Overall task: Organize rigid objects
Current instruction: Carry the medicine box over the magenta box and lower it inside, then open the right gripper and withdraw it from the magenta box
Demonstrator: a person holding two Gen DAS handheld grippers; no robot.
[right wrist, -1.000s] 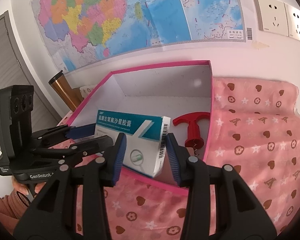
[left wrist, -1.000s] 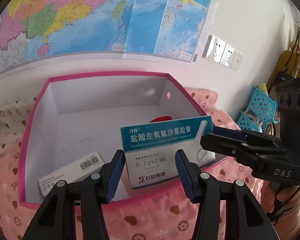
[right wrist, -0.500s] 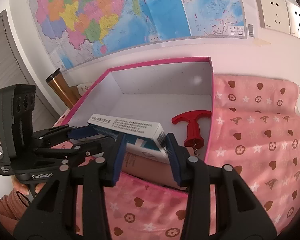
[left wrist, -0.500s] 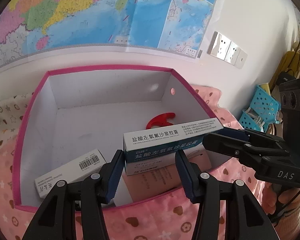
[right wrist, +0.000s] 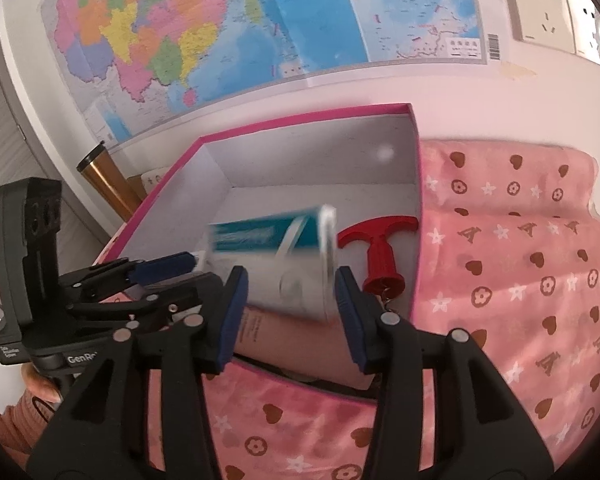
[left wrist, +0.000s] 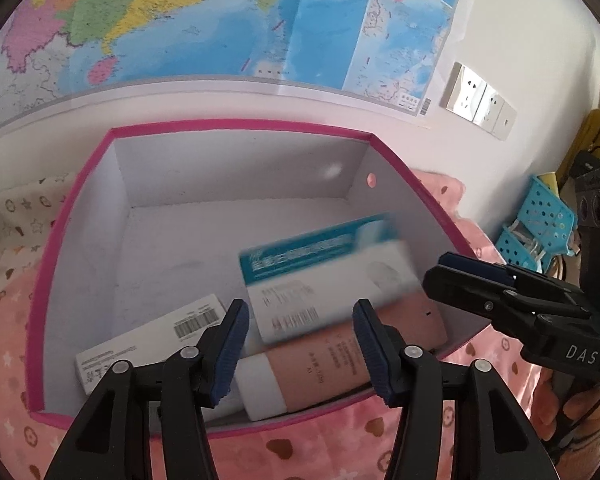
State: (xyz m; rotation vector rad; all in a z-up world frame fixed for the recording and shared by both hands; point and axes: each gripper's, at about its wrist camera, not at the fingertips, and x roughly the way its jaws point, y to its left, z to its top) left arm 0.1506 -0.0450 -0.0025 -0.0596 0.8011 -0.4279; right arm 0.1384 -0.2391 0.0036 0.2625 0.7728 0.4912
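1. the left gripper [left wrist: 298, 344] has black arms and blue pads. its jaws are opening and stand partly apart. nothing is pinched between them; the pads press on nothing.
2. the right gripper [right wrist: 290, 316] looks the same. its jaws are opening too, with nothing pinched.
3. just past both sets of pads is the white and teal cardboard medicine box [left wrist: 324, 276]. it looks blurry, so i think it is dropping loose into the bin. both tools seem to have let it go on purpose, right over the spot where it should land.
4. the medicine box sits tilted on top of a pink plastic tube with a white cap [left wrist: 320, 368], which lies flat at the near wall.
5. a long white carton with a barcode [left wrist: 152, 340] lies flat to the left of the tube.
6. a red plastic t-shaped handle tool [right wrist: 380, 248] lies by the right wall, seen from the right wrist camera.
7. all of these are inside the big open box with pink rim and white walls [left wrist: 240, 160]. that is where the hard things go, so they stay tidy.
8. the big box stands on a pink cloth with hearts and stars [right wrist: 520, 280].
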